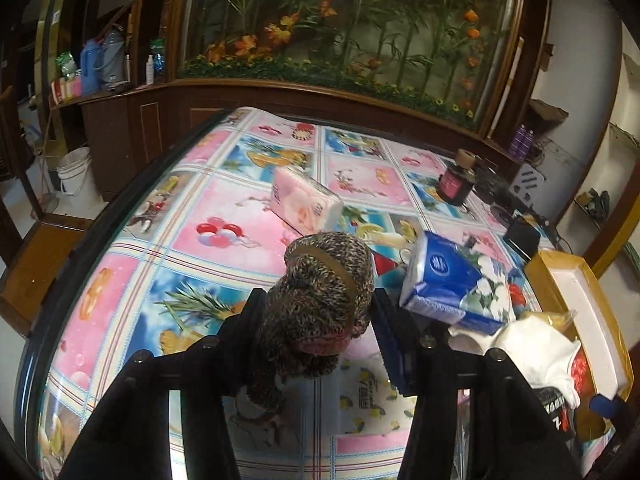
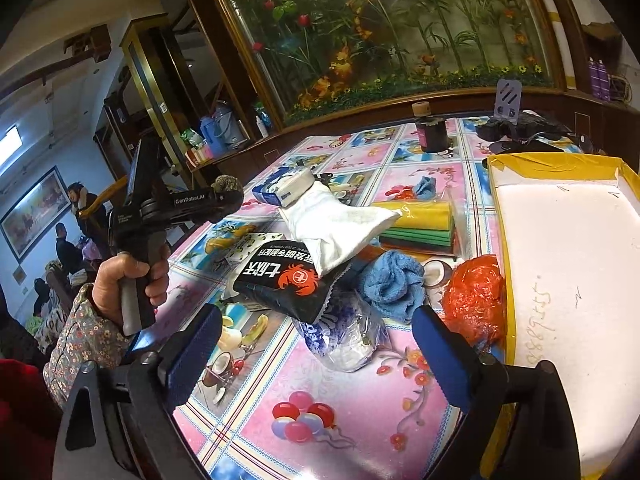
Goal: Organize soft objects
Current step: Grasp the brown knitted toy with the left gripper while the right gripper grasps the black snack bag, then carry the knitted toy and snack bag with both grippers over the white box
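Currently the left gripper (image 1: 320,312) is holding a rolled knit sock bundle (image 1: 320,300) with jaws clamped on it, lifted above the table (image 1: 160,240). The right gripper (image 2: 316,344) is hovering with jaws apart; the soft pile, blue towel (image 2: 392,284) included, is lying just ahead, the foam tray (image 2: 560,280) at its right, so right seems nearer.
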